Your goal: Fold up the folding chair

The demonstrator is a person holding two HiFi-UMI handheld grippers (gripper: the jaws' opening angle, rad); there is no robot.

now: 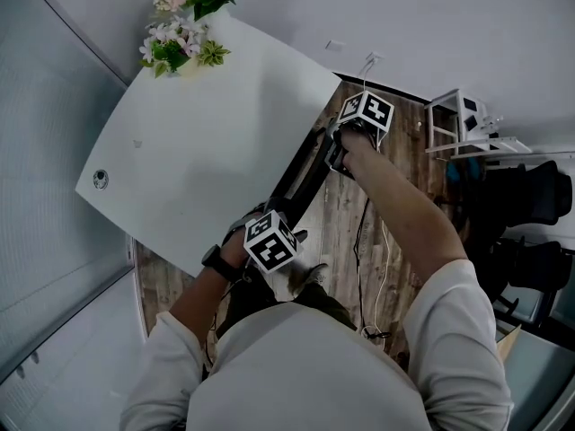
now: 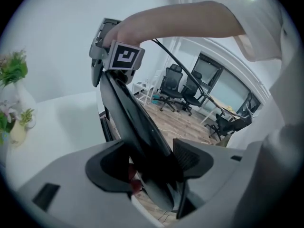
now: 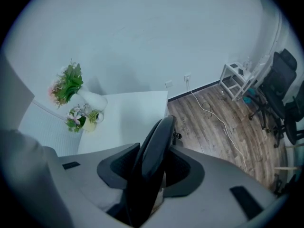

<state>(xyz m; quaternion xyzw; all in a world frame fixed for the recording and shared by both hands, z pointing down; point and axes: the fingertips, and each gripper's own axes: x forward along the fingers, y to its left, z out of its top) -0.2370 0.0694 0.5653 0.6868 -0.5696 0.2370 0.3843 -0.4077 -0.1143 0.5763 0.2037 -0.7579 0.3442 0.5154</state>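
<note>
The black folding chair (image 1: 301, 178) is folded flat and stands on edge beside the white table (image 1: 198, 133). My left gripper (image 1: 274, 245) is at its near end and my right gripper (image 1: 346, 146) at its far end. In the left gripper view the jaws (image 2: 152, 163) are shut on the chair's dark panel (image 2: 133, 122), and the right gripper (image 2: 118, 56) shows at the panel's top. In the right gripper view the chair's rounded edge (image 3: 154, 146) runs up between the jaws of my right gripper (image 3: 152, 167). They stand open, with a thin gap at the right pad.
A vase of flowers (image 1: 184, 16) stands on the table's far corner. Office chairs (image 1: 530, 205) and a small white stand (image 1: 454, 119) are at the right. A white cable (image 1: 377, 268) trails over the wooden floor. White walls close in at the left and far sides.
</note>
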